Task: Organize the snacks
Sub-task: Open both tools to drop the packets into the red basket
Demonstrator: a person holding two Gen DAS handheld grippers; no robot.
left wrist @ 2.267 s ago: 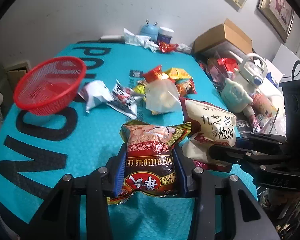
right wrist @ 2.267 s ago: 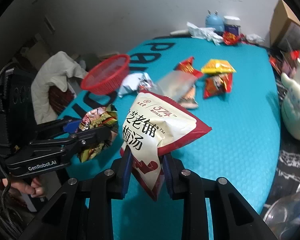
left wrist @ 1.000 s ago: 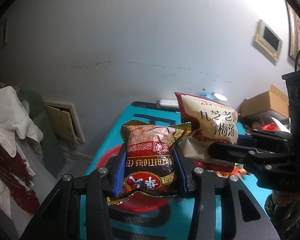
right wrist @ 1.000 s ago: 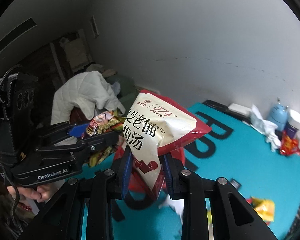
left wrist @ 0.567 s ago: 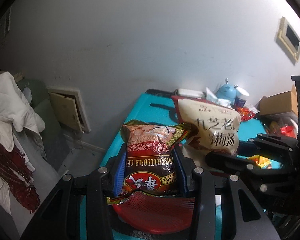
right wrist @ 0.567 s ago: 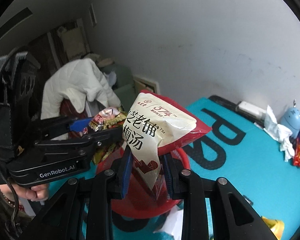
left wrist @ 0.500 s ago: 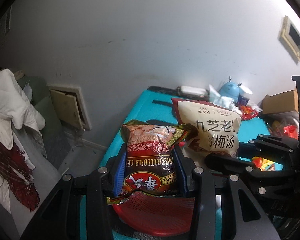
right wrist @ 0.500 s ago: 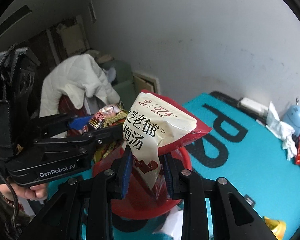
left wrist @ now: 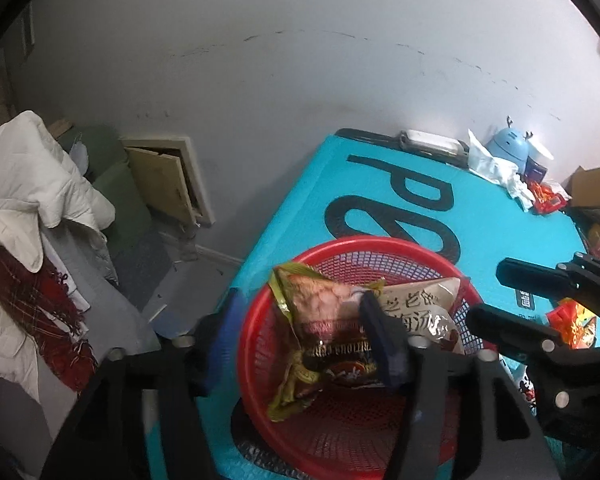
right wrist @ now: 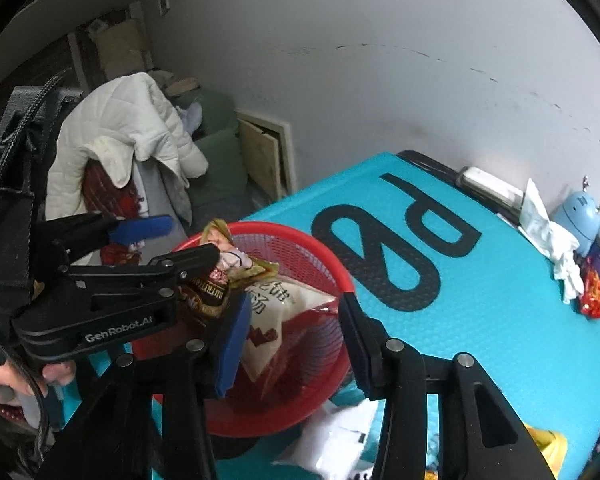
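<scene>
While both grippers hang over the red basket (left wrist: pixel 380 432), their jaws have just been opening and each bag is out of its grip. In the left wrist view, the left gripper (left wrist: pixel 304 340) fills the lower middle of the frame, its blue pads spread apart; the brown bag (left wrist: pixel 324 328) lies between them inside the basket, tilted, pressed by neither pad, though it may brush the right-hand one. Just to its right, the white bag (left wrist: pixel 424 308) rests in the basket against the brown one, partly behind the pad. The right gripper (left wrist: pixel 496 296) enters from the right edge of that frame, above the basket's rim.

In the right wrist view, the right gripper (right wrist: pixel 292 336) sits at lower centre with its pads released; the white bag (right wrist: pixel 276 320) lies slumped between them in the basket (right wrist: pixel 332 268), its left edge running behind the left pad. The left gripper (right wrist: pixel 180 244) reaches in from the left edge, and the brown bag (right wrist: pixel 212 280) leans by its lower finger. The basket stands at the near left corner of the teal mat (right wrist: pixel 480 320). More wrappers (right wrist: pixel 596 292) lie at the mat's right side.
</scene>
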